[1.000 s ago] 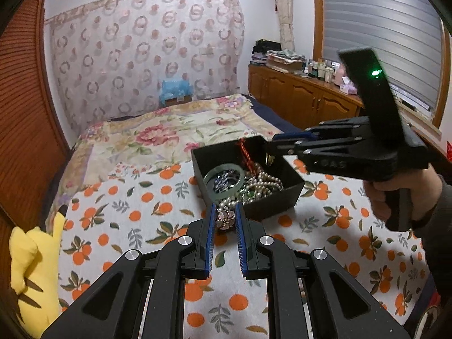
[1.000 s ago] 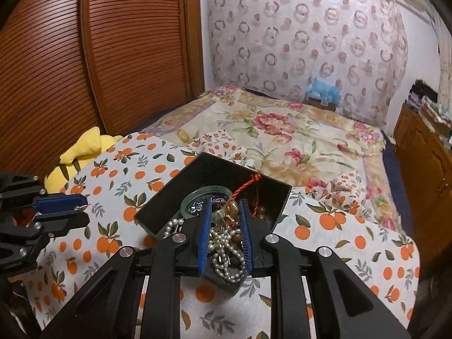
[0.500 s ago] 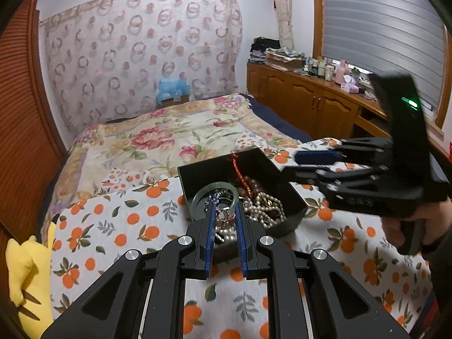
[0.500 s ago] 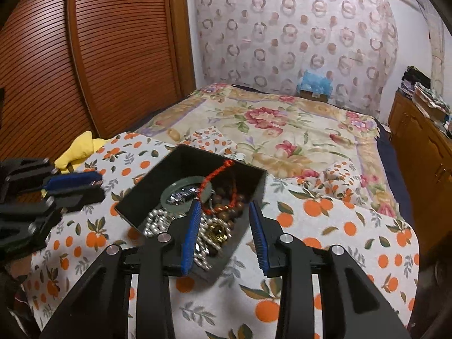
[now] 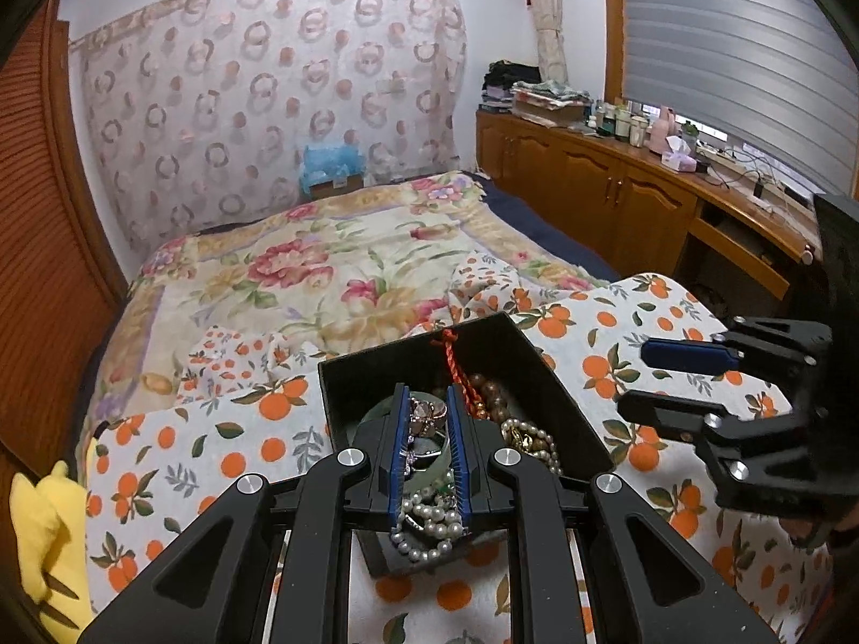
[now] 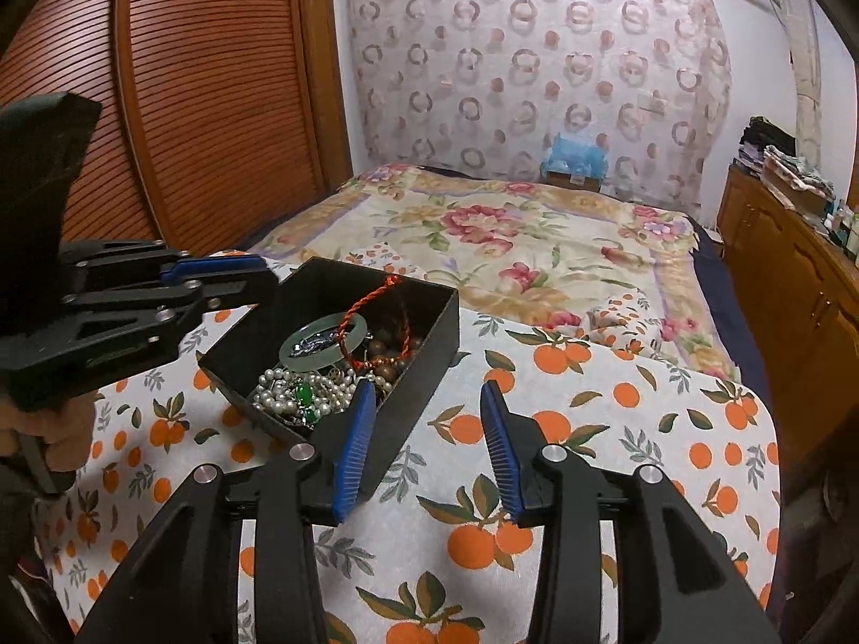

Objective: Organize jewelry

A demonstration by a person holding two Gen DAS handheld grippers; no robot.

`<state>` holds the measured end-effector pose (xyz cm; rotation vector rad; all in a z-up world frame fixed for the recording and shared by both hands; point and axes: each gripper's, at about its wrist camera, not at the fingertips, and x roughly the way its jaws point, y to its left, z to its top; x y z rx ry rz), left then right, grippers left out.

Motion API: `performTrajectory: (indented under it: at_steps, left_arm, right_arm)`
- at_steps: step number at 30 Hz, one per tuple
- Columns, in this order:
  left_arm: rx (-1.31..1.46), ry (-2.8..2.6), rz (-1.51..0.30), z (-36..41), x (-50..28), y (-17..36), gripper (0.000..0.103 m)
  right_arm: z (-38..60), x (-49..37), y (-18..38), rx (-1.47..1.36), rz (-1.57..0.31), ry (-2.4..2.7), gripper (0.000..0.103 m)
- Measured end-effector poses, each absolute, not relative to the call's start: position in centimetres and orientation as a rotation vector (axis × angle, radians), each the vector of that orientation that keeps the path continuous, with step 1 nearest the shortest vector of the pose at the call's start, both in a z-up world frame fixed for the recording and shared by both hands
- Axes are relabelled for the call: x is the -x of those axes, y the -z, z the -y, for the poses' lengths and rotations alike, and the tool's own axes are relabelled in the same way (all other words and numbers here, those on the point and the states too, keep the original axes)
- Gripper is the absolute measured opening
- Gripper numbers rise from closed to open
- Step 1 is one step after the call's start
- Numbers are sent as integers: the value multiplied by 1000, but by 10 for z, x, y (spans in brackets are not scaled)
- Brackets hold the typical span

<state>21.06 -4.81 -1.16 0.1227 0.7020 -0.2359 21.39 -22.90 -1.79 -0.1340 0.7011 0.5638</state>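
1. Two grippers are working over one black box: the left gripper [image 5: 427, 402] is holding its blue pads nearly closed on a pink flower-shaped jewel [image 5: 424, 416] above the box, while the right gripper [image 6: 424, 402] is opening its jaws with nothing between them, its left pad overlapping the box's near corner.
2. One open black box [image 6: 424, 354] is sitting on the orange-print cloth [image 6: 617, 429], and it is holding the rest of the jewelry: one pale green bangle [image 6: 300, 346], one red twisted cord [image 6: 376, 295], white pearl strands [image 6: 274, 392] with green stones, and brown wooden beads [image 6: 386, 346].
3. One yellow plush toy [image 5: 48, 531] is lying at the cloth's left edge.
4. Beyond the cloth, one floral bedspread [image 5: 300, 268] is covering the bed, with a small blue bundle [image 5: 333, 161] at its far end.
5. A ring-patterned curtain [image 5: 268, 107] is hanging on the far wall, a slatted wooden door [image 6: 215, 80] is standing on one side, and a wooden cabinet [image 5: 617, 188] with bottles and folded cloths is running along the other.
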Motion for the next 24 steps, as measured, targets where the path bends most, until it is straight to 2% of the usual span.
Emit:
performTrajectory:
  at_steps: [1, 2, 3, 6, 8, 12, 14, 17, 20, 24]
  left_arm:
    - [-120, 235, -706, 49, -211, 13, 18]
    - [-117, 231, -710, 48, -211, 14, 29]
    - [-115, 228, -708, 48, -211, 14, 33]
    - [-110, 222, -715, 45, -208, 18, 38]
    - [-96, 211, -719, 41, -204, 21, 47]
    - [-74, 193, -722, 32, -195, 22, 60]
    - [-73, 173, -713, 27, -188, 23, 74]
    - [-94, 150, -695, 25, -178, 21, 84]
    - [-91, 138, -673, 22, -166, 17, 92]
    - [-66, 146, -649, 19, -150, 8, 95]
  right_arm:
    - [230, -213, 18, 128, -699, -565, 45]
    - [230, -213, 18, 126, -697, -565, 45]
    - [231, -212, 18, 125, -693, -562, 45]
    - [232, -210, 18, 117, -691, -558, 45]
    - [233, -209, 19, 111, -689, -552, 46]
    - [234, -205, 22, 99, -686, -542, 48]
    - [235, -203, 23, 96, -684, -536, 51]
    - [235, -199, 22, 89, -675, -526, 57]
    - [236, -195, 20, 76, -666, -516, 66]
    - [234, -184, 12, 74, -636, -489, 79]
